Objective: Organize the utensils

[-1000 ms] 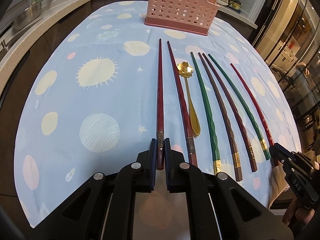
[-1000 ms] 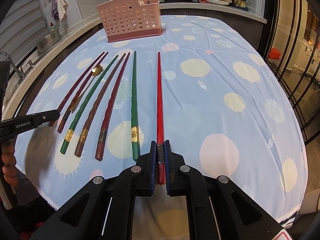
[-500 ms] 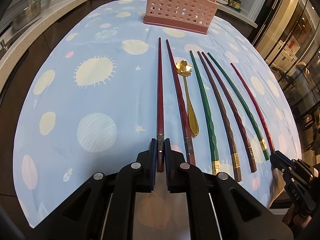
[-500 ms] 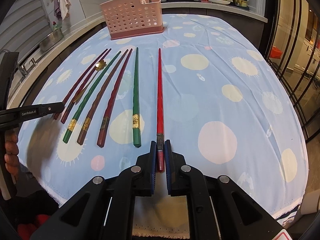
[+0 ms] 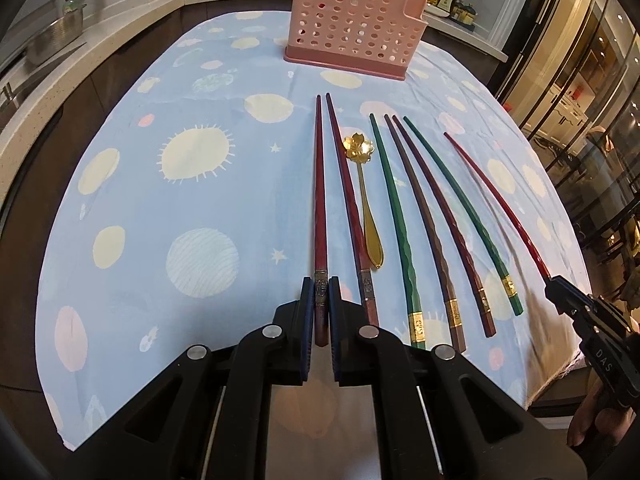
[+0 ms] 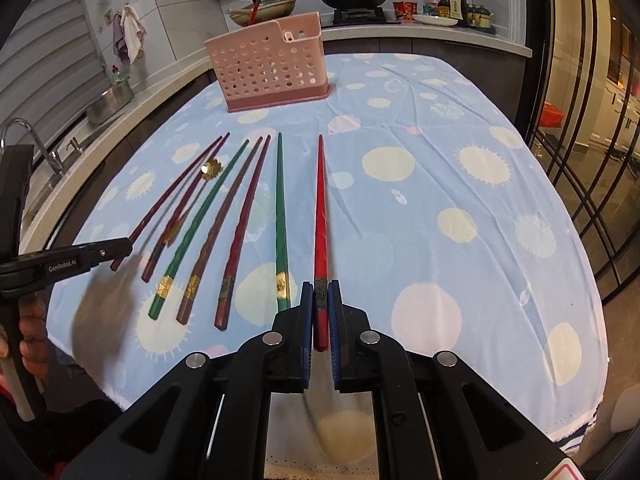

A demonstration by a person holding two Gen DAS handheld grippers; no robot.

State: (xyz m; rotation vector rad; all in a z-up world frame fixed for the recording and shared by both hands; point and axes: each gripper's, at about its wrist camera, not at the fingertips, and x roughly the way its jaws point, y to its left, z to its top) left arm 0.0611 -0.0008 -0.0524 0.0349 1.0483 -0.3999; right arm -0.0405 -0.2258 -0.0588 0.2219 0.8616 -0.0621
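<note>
Because the job is to tidy the utensils, the big surface [image 5: 224, 184] with its blue spotty cloth has everything laid out in a row. At the far end stands the pink basket [image 5: 352, 24], upright with its top open — likely where the sticks should go. The chopsticks lie side by side with their thin tips toward the basket, so each thick end is easy to grab from the near edge.

The left gripper [image 5: 320, 312] has its fingers squeezed narrow on the thick end of the dark red stick [image 5: 319, 200], the one farthest left. The right gripper [image 6: 320, 316] pinches the thick end of the bright red stick [image 6: 320, 216], the one farthest right. Between them sit two green sticks, some brown and dark red ones, and a small gold spoon [image 5: 366, 200] with a flower bowl — all untouched.
</note>
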